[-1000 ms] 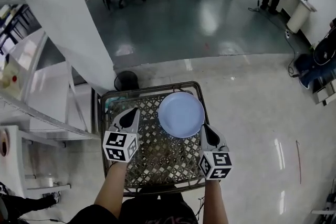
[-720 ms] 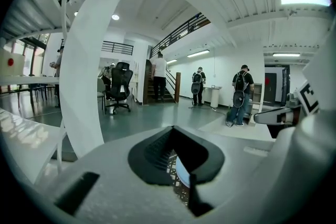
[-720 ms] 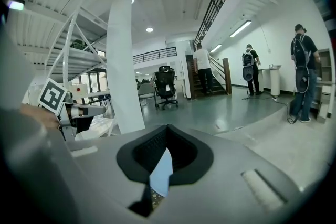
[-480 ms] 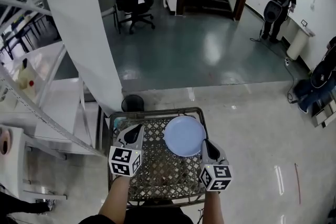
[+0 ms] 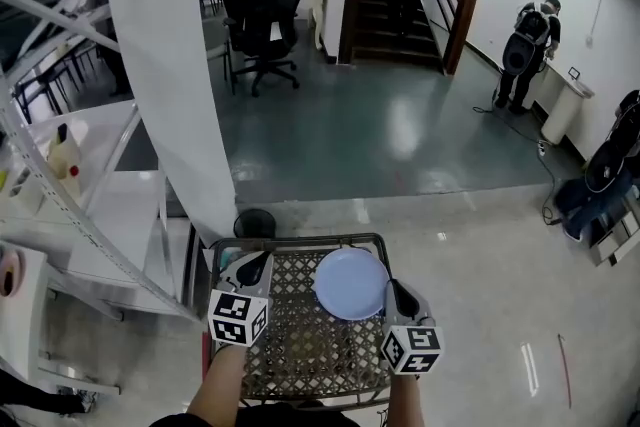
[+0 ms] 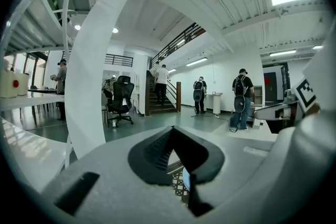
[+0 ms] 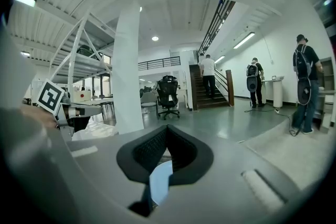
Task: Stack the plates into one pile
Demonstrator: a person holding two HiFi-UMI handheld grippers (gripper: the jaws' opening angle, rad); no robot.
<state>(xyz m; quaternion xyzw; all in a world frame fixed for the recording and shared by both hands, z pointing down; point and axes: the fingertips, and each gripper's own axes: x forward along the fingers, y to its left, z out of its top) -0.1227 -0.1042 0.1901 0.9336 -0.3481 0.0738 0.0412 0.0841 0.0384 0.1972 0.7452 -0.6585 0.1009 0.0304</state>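
One pale blue plate (image 5: 350, 283) shows from above on the right half of a metal mesh table (image 5: 300, 241); whether others lie under it I cannot tell. My left gripper (image 5: 258, 261) hovers over the mesh to the plate's left, jaws shut and holding nothing. My right gripper (image 5: 398, 289) is at the plate's near right edge, also shut and empty. In the left gripper view the shut gripper (image 6: 172, 132) leaves a slit with mesh and a sliver of the plate (image 6: 186, 178). In the right gripper view the plate (image 7: 159, 181) shows below the shut gripper (image 7: 167, 131).
A white pillar (image 5: 165, 65) and a white shelving rack (image 5: 60, 215) stand close on the left. A black round bin (image 5: 254, 223) sits just beyond the table. Farther off are an office chair (image 5: 265, 15), stairs (image 5: 400, 5) and people along the right wall.
The head view has tilted up, showing more of the room and making the table smaller in the picture. Both grippers have risen slightly, still shut. The plate lies where it was.
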